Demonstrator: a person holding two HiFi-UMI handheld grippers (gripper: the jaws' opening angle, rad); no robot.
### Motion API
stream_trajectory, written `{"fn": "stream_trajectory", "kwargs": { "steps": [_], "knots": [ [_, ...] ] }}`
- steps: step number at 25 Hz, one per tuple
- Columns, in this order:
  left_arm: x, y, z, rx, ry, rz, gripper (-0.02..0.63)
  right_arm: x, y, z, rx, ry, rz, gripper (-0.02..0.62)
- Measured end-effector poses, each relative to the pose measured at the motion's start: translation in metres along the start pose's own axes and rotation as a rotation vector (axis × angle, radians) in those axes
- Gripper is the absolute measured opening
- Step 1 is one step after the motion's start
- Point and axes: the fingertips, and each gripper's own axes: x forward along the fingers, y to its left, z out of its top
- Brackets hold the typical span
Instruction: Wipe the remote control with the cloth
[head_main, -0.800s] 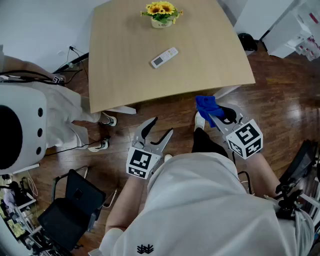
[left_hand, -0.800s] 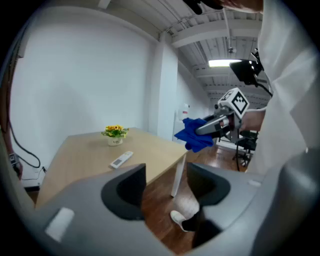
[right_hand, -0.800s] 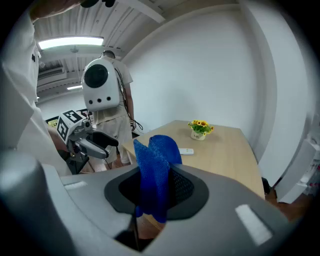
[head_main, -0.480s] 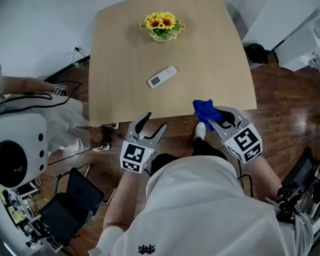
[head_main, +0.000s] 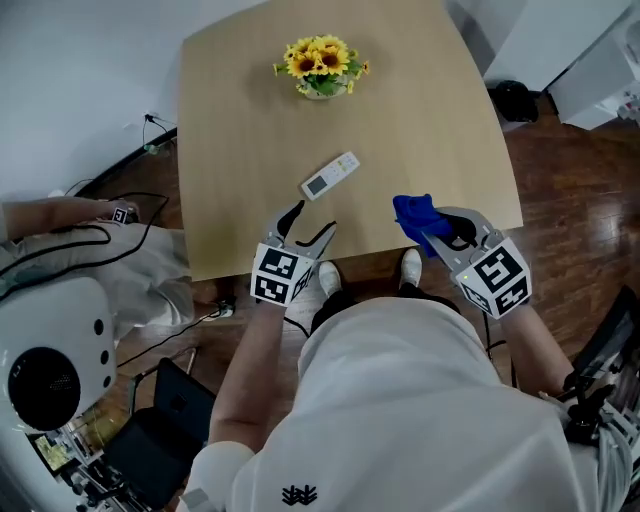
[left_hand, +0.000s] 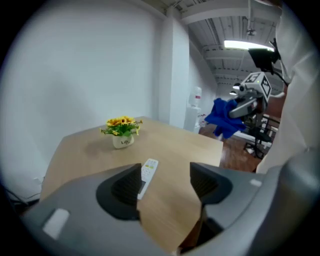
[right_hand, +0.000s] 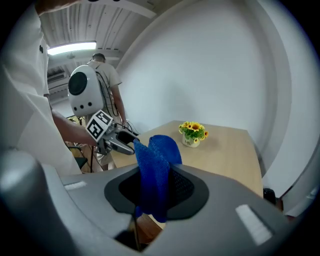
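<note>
The remote control (head_main: 331, 175) lies flat and slantwise near the middle of the pale wooden surface (head_main: 240, 120). Beyond it, toward the far edge, stands a small white pot of sunflowers (head_main: 321, 68). The pot bears dark lettering that is too small to read. Only bare wood lies between the remote and the left gripper (head_main: 312, 220), which hovers over the near edge just short of it. Its fingers are spread wide and hold nothing. In the left gripper view the remote shows just past the left finger.

To the right of the remote, also at the near edge, the right gripper (head_main: 432, 232) has its fingers clamped on the blue cloth (head_main: 415, 216), which bunches up above them. Each gripper carries a cube with black-and-white square markers.

Left of the remote, off the surface, black cables (head_main: 100, 215) trail over a dark wooden floor (head_main: 570, 180), beside a white rounded machine (head_main: 50, 350) and a black chair (head_main: 150, 430). The walls are white.
</note>
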Motion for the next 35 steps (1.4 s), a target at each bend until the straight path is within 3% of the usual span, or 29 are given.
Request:
{"fn": "stream_trajectory", "kwargs": {
  "steps": [9,20,28,35],
  "knots": [
    [0.070,0.053,-0.028,0.108,0.110,-0.105,0.319,0.021,0.016,0.022,0.029,0.031,-0.099,0.086],
    [0.141,0.069,-0.067,0.187,0.195,-0.159,0.355,0.009,0.018,0.013,0.094,0.086,-0.225,0.086],
    [0.170,0.063,-0.078,0.211,0.211,-0.179,0.354,-0.006,0.013,-0.001,0.132,0.117,-0.280,0.086],
    [0.178,0.067,-0.080,0.170,0.185,-0.201,0.354,-0.011,0.010,-0.007,0.132,0.139,-0.299,0.086]
  ]
}}
